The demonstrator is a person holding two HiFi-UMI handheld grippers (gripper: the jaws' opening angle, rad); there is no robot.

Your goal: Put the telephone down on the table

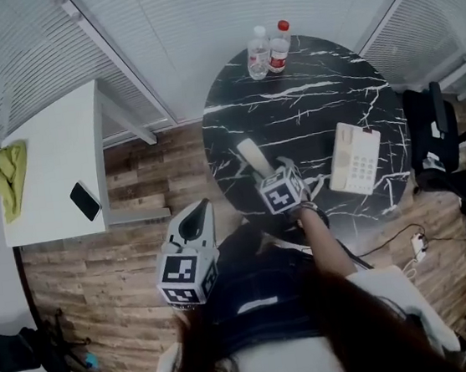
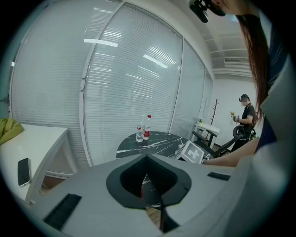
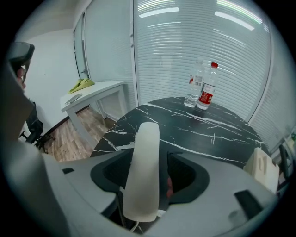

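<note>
The person stands over a round black marble table (image 1: 291, 106) with a gripper in each hand. The right gripper (image 1: 269, 176) is tilted down over the near edge of the tabletop. Its jaws stand apart around the cream telephone handset (image 1: 254, 156), which runs lengthwise between them and pokes out towards the middle of the table. In the right gripper view a dark gap shows along one side of the handset (image 3: 144, 162), so the jaws are not clamped on it. I can't tell from here whether its far end rests on the marble.

The telephone base (image 1: 354, 158) lies flat on the table's right side, well apart from the handset. At the far rim two water bottles stand upright and touching, a clear one (image 1: 258, 53) and one with a red cap and label (image 1: 280, 47).

The left gripper (image 1: 194, 212) is off the table, over the wooden floor (image 1: 135, 180), with its jaws drawn together and nothing in them.

Further left is a white desk (image 1: 53, 161) with a yellow-green cloth (image 1: 10, 174) and a dark mobile phone (image 1: 85, 201) on it. Slatted blinds (image 1: 196, 25) cover the windows behind.
</note>
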